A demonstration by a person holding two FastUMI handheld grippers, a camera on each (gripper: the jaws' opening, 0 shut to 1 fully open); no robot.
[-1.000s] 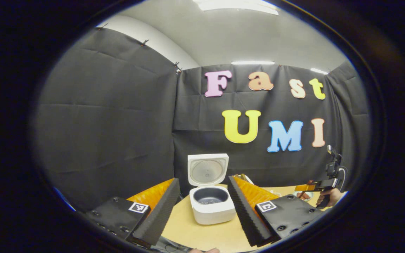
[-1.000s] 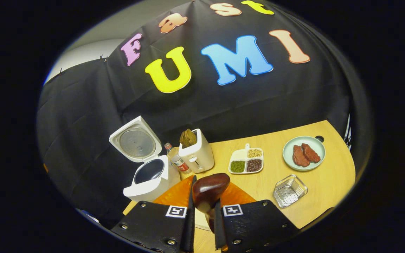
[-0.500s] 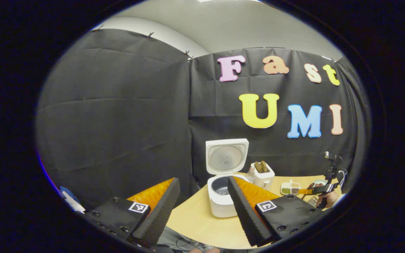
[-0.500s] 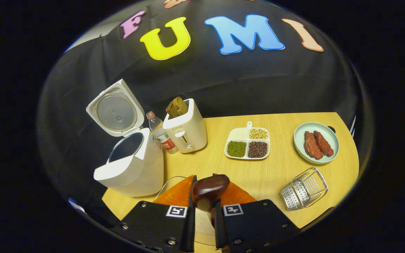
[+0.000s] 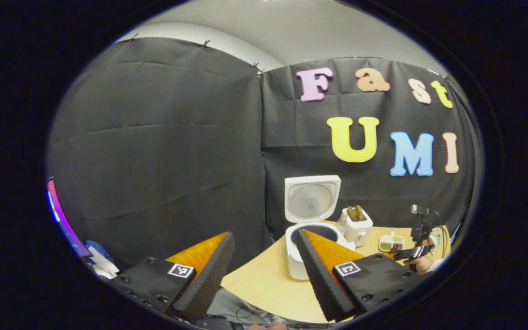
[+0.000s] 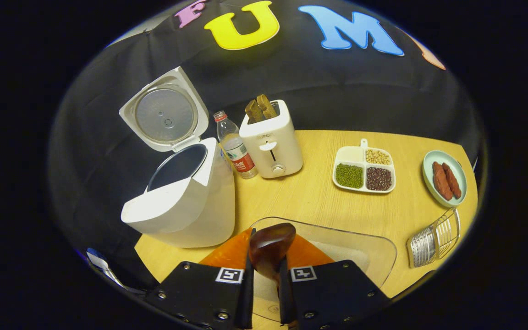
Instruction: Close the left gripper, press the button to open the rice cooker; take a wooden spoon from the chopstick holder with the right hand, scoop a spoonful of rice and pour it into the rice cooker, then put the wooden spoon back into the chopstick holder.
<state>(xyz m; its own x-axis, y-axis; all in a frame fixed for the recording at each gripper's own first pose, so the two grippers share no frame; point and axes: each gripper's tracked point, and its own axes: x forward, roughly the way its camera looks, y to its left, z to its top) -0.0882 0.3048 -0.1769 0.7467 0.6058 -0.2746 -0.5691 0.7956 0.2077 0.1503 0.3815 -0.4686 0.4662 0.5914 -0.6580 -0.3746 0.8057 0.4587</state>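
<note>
The right claw (image 6: 264, 293) is clenched on the handle of the dark brown wooden spoon (image 6: 271, 245), bowl forward, just above the clear plastic tray of white rice (image 6: 365, 245) on the pale wooden counter (image 6: 310, 201). The white rice cooker (image 6: 186, 201) stands to its left, lid up. I'd say scooping comes next: dip the bowl shallowly, level it before lifting, then carry slowly. The left claw (image 5: 264, 270) hangs released, well back from the cooker.

Wooden spoon (image 6: 272, 243) in tool (image 6: 264, 293)
</note>
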